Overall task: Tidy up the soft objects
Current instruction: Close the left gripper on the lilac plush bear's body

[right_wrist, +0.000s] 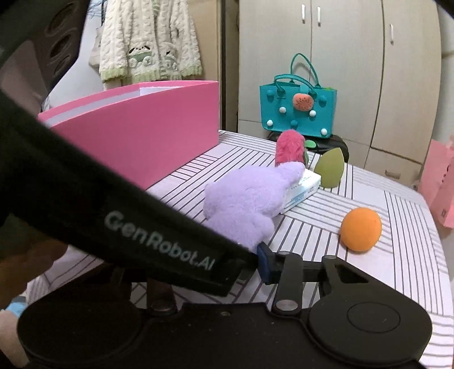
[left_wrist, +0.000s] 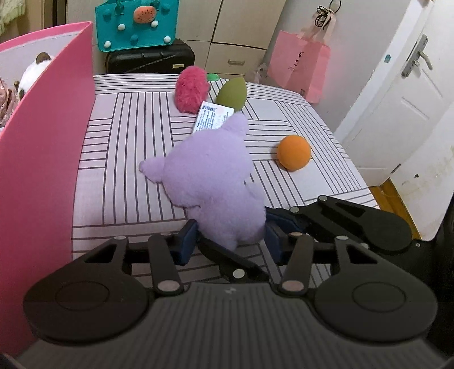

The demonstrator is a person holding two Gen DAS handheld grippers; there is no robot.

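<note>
A purple plush toy [left_wrist: 208, 176] lies on the striped table [left_wrist: 127, 159]; it also shows in the right wrist view [right_wrist: 249, 195]. My left gripper [left_wrist: 229, 241] is closed on its lower end, blue pads pressing both sides. My right gripper [left_wrist: 286, 224] reaches in from the right beside the same toy; in its own view only one blue pad [right_wrist: 264, 265] shows, the rest hidden behind the left gripper's body [right_wrist: 127, 221]. Behind lie a pink fuzzy toy [left_wrist: 190, 88], a green sponge [left_wrist: 231, 90], an orange ball [left_wrist: 293, 152] and a white labelled box [left_wrist: 212, 116].
A tall pink box [left_wrist: 48, 142] stands at the table's left, with a panda plush [left_wrist: 31, 73] inside. A teal bag [left_wrist: 136, 22] on a black case sits behind the table. A pink paper bag [left_wrist: 298, 65] hangs near the white door at right.
</note>
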